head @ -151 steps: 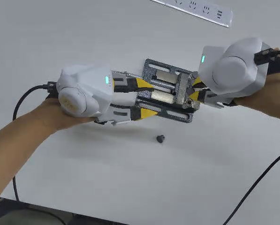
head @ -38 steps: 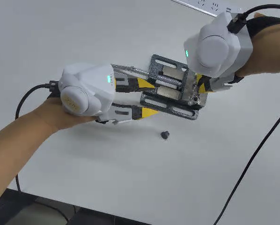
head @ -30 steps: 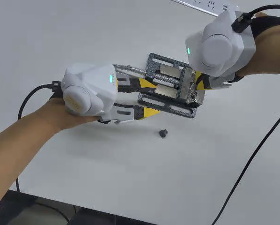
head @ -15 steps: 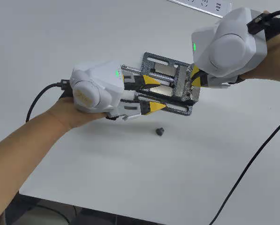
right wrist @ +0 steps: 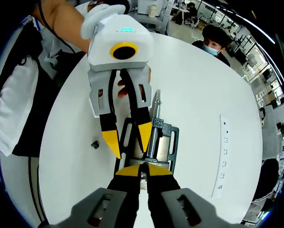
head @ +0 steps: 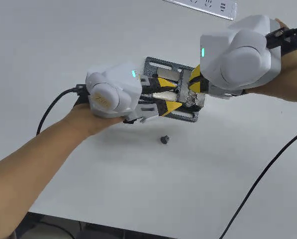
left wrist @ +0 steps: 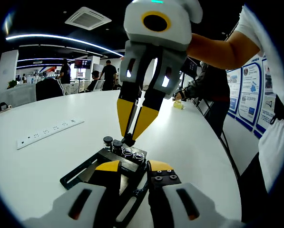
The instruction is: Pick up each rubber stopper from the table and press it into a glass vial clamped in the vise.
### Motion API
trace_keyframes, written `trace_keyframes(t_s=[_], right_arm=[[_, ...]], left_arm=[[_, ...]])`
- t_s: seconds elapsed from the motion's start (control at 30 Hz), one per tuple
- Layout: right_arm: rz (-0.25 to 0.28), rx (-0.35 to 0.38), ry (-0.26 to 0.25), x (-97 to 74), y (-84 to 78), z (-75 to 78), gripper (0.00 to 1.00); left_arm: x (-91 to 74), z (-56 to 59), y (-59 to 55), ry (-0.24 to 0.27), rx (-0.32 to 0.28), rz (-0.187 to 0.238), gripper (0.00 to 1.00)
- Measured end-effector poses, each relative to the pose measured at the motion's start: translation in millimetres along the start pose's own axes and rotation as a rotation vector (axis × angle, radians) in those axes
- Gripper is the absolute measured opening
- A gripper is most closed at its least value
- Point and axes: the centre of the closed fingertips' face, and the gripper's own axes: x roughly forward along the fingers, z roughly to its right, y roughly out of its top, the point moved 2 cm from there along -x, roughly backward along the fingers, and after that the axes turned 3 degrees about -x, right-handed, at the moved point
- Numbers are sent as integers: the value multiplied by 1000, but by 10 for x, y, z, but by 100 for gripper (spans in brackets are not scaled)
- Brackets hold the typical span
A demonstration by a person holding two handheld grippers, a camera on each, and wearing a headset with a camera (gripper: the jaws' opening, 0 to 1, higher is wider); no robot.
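The right claw (left wrist: 129,137) hangs over clear glass vials (left wrist: 132,153) in the dark grey metal vise (right wrist: 166,142).
Its jaws are pinched on a small black rubber stopper (left wrist: 128,140) just above the open vials. The left claw (right wrist: 127,138), jaws apart, straddles the vise's near end. A second black stopper (head: 164,139) lies on the white table (head: 138,189), nearer the left claw.

Head view looks down on the vise (head: 159,62); both gripper views face it closely from opposite ends.

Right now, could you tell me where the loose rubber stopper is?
In the head view, the rubber stopper lies on the table just below the vise, near centre.
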Motion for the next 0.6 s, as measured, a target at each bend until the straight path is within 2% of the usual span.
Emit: trace_keyframes(t_s=[0.13, 0.23, 0.6], right_arm=[[35, 27, -25, -27, 49, -3, 4], [57, 39, -40, -37, 76, -13, 4], [90, 46, -80, -34, 95, -44, 4]], left_arm=[[46, -11, 10, 17, -18, -2, 14], [60, -14, 35, 25, -48, 12, 12], [88, 17, 141, 26, -110, 46, 8]])
